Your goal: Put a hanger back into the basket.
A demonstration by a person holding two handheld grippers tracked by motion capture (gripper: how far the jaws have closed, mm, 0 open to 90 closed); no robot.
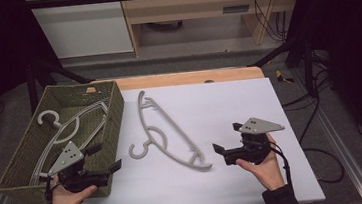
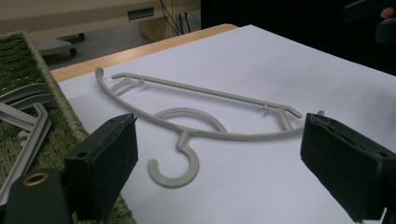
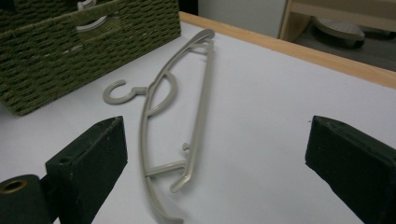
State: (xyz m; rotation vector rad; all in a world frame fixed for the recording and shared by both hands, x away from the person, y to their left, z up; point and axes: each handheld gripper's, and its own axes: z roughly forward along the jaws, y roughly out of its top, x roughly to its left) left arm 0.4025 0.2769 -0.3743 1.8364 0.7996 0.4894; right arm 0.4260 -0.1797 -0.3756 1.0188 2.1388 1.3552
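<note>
The left gripper [image 1: 105,158] is standing with its jaws wide apart and nothing is lying between them. In the left gripper view the two black pads are framing the grey hanger [image 2: 201,122], which is lying on the white sheet ahead of them, its hook end nearest to the pads. In the high view this gripper is hovering over the near right corner of the green woven basket [image 1: 116,113], and the person's left hand [image 1: 66,197] is holding it from below.

The right gripper [image 1: 226,138] is also keeping its jaws wide, and they are holding nothing. In the right gripper view the hanger [image 3: 173,116] is lying on the sheet between and beyond the two pads, with its near end just ahead of the left pad and its hook pointing toward the basket [image 3: 70,60]. In the high view the right hand [image 1: 261,167] is holding this gripper above the right part of the sheet, with the jaws pointing left toward the near end of the hanger, close to it but not touching.

The hanger [image 1: 164,133] is lying flat on the white sheet [image 1: 230,107], diagonally, between the two grippers and just beside the basket. Inside the basket other grey hangers [image 1: 66,130] are lying. The sheet is covering a wooden table [image 1: 186,78].
</note>
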